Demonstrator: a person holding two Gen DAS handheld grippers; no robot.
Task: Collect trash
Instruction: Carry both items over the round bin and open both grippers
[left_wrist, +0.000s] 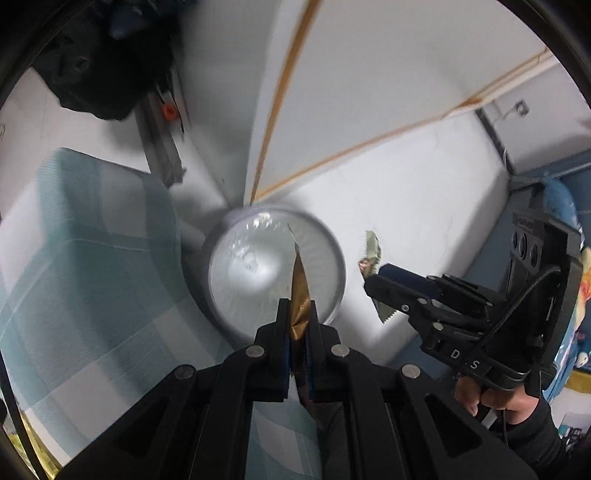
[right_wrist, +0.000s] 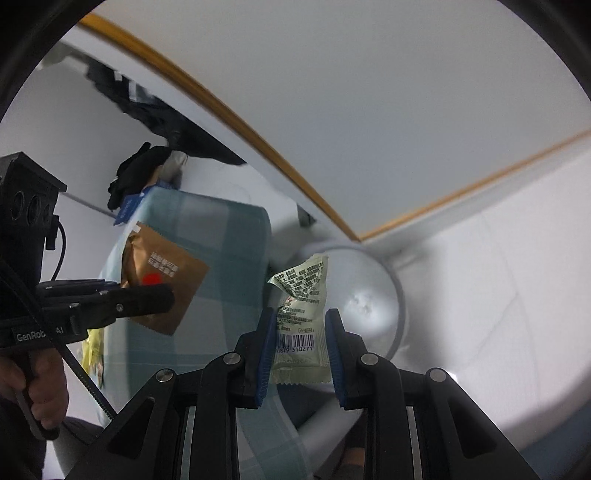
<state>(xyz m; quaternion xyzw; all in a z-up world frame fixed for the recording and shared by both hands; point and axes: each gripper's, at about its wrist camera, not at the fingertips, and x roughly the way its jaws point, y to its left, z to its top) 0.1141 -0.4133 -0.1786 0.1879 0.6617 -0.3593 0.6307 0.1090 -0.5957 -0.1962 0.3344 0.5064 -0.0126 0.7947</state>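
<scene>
My left gripper (left_wrist: 297, 302) is shut on a brown foil wrapper (left_wrist: 300, 288), seen edge-on, right above a round grey bin (left_wrist: 334, 254) with a clear liner. In the right wrist view the same brown wrapper (right_wrist: 162, 258) shows a red dot and hangs from the left gripper (right_wrist: 162, 293). My right gripper (right_wrist: 301, 317) is shut on a pale green wrapper (right_wrist: 301, 295) with a barcode, left of the bin (right_wrist: 398, 295). From the left wrist view the right gripper (left_wrist: 376, 280) and its green wrapper (left_wrist: 373, 247) hang just right of the bin's rim.
A teal checked cushion (left_wrist: 92, 258) lies left of the bin, with a yellow packet (right_wrist: 92, 350) at its side. A black bag (left_wrist: 103, 62) and a metal rail (left_wrist: 162, 136) sit further back. White walls with orange trim (left_wrist: 284, 85) meet behind the bin.
</scene>
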